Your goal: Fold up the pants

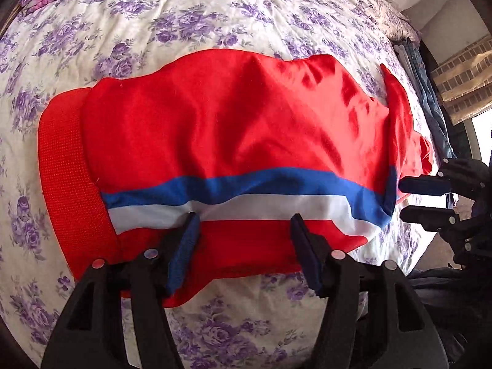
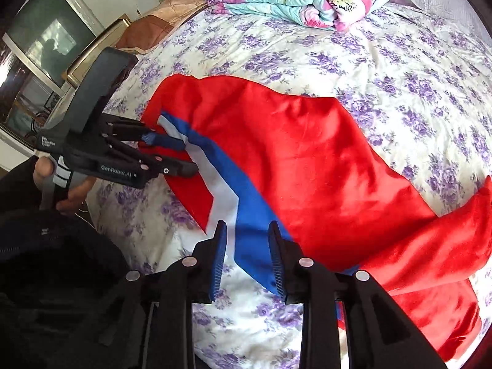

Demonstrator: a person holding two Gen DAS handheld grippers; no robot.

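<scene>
Red pants (image 1: 233,123) with a blue and white side stripe lie folded lengthwise on the flowered bedspread (image 1: 153,24); the ribbed waistband (image 1: 61,166) is at the left. My left gripper (image 1: 243,224) is open, its fingers over the near striped edge. My right gripper (image 1: 427,200) shows at the right by the fold edge, open. In the right wrist view the pants (image 2: 307,160) spread ahead; the right gripper (image 2: 247,240) is open astride the blue stripe, and the left gripper (image 2: 172,153) is open at the far striped edge.
A folded flowered quilt (image 2: 301,3) lies at the far end of the bed. Folded jeans (image 1: 430,98) lie at the bed's right edge. A pillow (image 2: 172,15) and a window (image 2: 46,40) are on the left beyond the bed.
</scene>
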